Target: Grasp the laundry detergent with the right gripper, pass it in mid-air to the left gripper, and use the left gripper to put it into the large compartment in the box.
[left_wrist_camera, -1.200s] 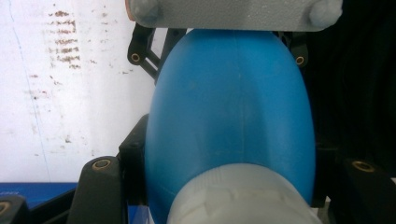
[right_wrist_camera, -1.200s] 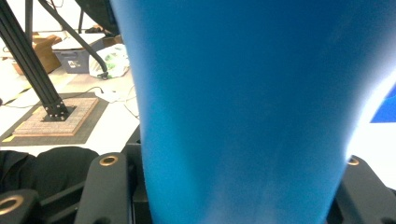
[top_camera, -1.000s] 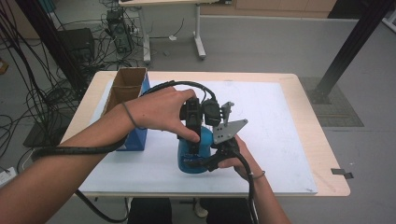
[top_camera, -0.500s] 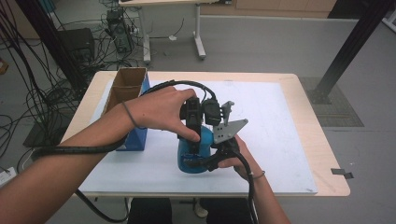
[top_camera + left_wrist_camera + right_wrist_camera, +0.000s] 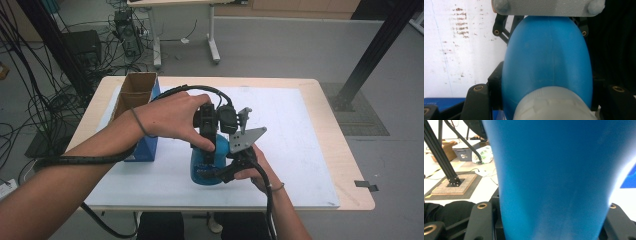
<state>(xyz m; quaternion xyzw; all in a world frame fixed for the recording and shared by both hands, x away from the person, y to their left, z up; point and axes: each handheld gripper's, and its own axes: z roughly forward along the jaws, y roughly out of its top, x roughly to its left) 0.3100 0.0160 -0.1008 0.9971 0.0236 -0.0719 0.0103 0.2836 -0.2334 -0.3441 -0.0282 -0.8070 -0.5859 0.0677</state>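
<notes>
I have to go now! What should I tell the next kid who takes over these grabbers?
Left gripper: shut on the white cap at the top of the blue bottle, coming from above.
Right gripper: shut on the bottle's body from the side, steadying it.
The bottle stands upright on the white mat, beside the open cardboard box.
Done: both grips set.
Left: probably working the cap; it looks still on. Keep the bottle upright.
</notes>
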